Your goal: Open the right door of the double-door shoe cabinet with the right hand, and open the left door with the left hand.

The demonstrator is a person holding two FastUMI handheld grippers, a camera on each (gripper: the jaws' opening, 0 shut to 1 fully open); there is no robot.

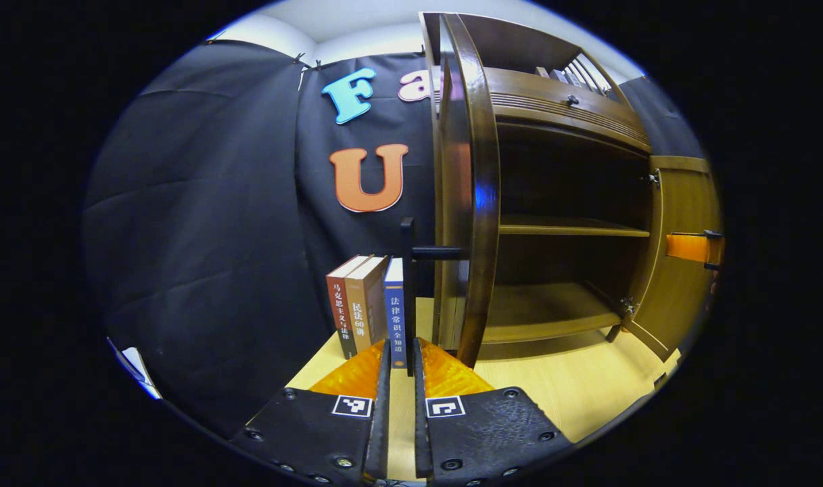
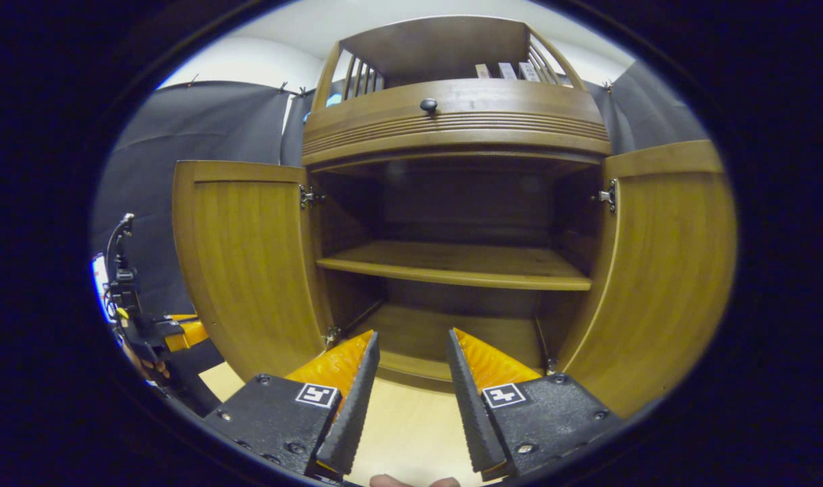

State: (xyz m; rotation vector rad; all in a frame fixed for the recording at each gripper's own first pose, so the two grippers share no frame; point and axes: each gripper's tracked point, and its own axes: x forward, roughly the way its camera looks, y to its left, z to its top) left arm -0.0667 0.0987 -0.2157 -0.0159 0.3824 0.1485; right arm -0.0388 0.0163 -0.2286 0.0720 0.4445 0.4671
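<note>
Both doors of shoe cabinet swung wide, shelves bare.

book spines | titles: 马克思主义与法律 / 民法60讲 / 法律常识全知道

Our two claws, one narrowed, one spread

Our left claw has its fingers nearly together; our right claw holds its fingers apart.

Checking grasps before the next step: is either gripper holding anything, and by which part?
Left gripper clamps the left door's handle bar. Right gripper is open, holding nothing.
</note>
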